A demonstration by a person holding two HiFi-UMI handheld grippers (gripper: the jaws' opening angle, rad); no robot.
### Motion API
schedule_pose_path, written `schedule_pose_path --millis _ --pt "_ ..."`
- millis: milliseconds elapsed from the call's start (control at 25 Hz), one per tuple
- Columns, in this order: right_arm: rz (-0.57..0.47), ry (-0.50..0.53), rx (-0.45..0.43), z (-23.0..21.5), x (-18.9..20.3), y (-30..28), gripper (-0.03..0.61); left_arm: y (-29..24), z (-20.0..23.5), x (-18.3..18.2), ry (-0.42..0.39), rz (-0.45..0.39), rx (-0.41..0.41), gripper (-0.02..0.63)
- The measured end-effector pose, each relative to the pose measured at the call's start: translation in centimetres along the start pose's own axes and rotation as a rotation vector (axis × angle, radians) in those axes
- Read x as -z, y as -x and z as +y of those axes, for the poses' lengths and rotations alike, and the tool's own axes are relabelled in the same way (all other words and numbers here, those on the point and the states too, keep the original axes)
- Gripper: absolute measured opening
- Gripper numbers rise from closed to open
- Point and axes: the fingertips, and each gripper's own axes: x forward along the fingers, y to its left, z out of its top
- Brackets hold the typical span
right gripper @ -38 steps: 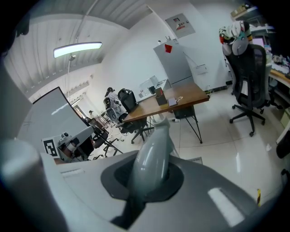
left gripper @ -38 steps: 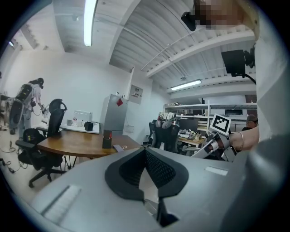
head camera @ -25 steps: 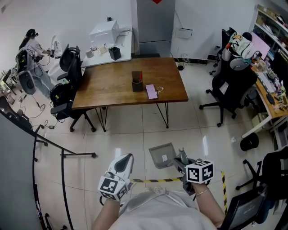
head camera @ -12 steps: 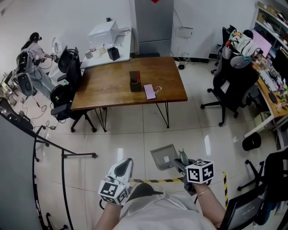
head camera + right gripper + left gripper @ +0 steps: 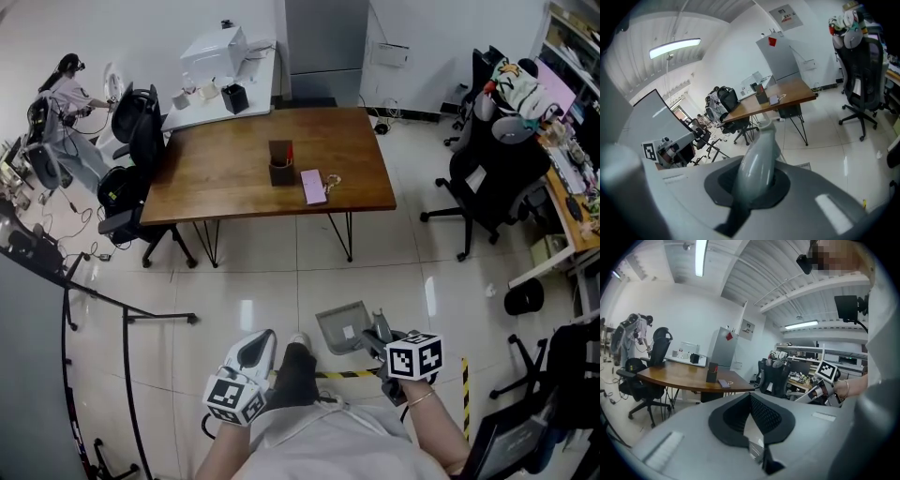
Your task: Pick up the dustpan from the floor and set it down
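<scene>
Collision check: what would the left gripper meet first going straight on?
Probably the table, at its right end, just above the left gripper's tips; nothing nearer shows, though depth is unclear.

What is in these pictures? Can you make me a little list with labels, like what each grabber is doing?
right gripper: shut on the dustpan, holding its handle
left gripper: shut, holding nothing
dustpan: grey, out in front of the person, over the tiled floor
table: wooden, farther away
</scene>
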Motion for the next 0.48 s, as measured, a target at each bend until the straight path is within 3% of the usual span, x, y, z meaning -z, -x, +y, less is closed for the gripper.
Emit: schedule_pose_path --millis 200,480 --pt "0.020 -0.043 0.036 -2.3 -2.5 -3.9 0.002 -5.4 3.6 -1.1 0.011 0.024 0.047 0.015" --pt "0.042 -0.096 0.095 -5.7 -6.4 -9.1 0.002 -12.6 9.0 -6.3 -0.010 0.015 0.126 0.015"
